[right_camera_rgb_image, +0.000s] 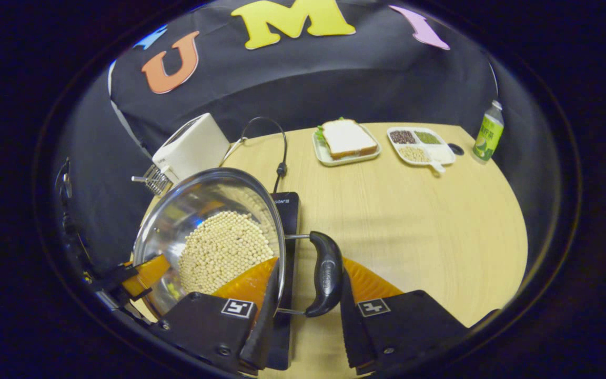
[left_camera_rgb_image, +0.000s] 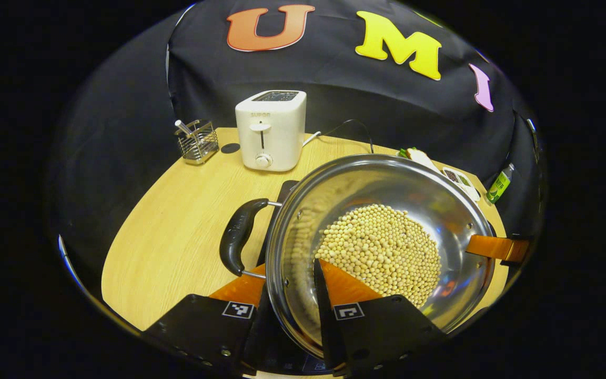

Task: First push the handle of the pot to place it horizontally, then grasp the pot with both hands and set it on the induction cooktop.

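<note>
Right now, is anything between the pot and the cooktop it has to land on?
Nothing visible. The pot, gripped at its rim on both sides, hangs tilted over the cooktop; no object shows between them.

Cooktop [right_camera_rgb_image: 288,247] mostly hidden under pot [right_camera_rgb_image: 198,210]. Far tray's [right_camera_rgb_image: 423,145] contents too small to identify. My right gripper [left_camera_rgb_image: 497,247] cut off at edge.
</note>
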Demonstrator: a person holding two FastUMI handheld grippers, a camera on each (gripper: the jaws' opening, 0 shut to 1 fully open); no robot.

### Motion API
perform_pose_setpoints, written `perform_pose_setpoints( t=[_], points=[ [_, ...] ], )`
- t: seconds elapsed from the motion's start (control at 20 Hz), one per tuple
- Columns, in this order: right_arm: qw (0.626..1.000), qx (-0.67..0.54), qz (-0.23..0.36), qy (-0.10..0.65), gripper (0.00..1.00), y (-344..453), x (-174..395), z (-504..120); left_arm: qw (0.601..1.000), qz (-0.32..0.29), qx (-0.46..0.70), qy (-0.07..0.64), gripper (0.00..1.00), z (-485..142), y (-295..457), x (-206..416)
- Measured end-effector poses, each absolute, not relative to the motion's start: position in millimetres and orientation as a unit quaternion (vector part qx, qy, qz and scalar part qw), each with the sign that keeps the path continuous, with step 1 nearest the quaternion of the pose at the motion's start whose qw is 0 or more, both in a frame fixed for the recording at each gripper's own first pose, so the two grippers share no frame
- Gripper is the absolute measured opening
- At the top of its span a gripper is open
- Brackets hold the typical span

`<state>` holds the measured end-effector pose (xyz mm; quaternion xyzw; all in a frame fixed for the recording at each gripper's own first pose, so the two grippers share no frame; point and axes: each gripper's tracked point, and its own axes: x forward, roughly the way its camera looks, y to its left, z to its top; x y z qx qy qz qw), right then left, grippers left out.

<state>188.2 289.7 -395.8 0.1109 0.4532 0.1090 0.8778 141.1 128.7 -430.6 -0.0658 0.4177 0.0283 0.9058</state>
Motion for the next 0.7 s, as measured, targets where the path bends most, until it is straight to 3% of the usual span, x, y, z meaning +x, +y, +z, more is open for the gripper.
perform_pose_setpoints(
  t=[0.3, 0.35, 0.4, 0.45, 0.55, 0.6, 0.7],
  points=[
    [0.883, 0.112, 0.109, 0.442, 0.55, 288, 188, -394, 0.903, 0.040, -0.059, 0.423, 0.40, -435, 135, 138],
    [0.883, 0.111, 0.109, 0.442, 0.56, 287, 188, -394, 0.903, 0.042, -0.059, 0.423, 0.37, -436, 137, 137],
    [0.884, 0.113, 0.110, 0.440, 0.55, 287, 190, -394, 0.904, 0.043, -0.058, 0.421, 0.28, -435, 137, 138],
    [0.884, 0.113, 0.111, 0.440, 0.56, 287, 189, -394, 0.903, 0.043, -0.058, 0.423, 0.35, -435, 138, 136],
    [0.889, 0.099, 0.114, 0.431, 0.58, 285, 189, -394, 0.904, 0.040, -0.056, 0.421, 0.35, -433, 140, 135],
    [0.898, 0.085, 0.114, 0.416, 0.62, 282, 192, -387, 0.907, 0.044, -0.056, 0.415, 0.35, -433, 142, 137],
    [0.916, 0.065, 0.113, 0.381, 0.77, 278, 200, -371, 0.909, 0.047, -0.063, 0.410, 0.46, -428, 142, 133]
  ],
)
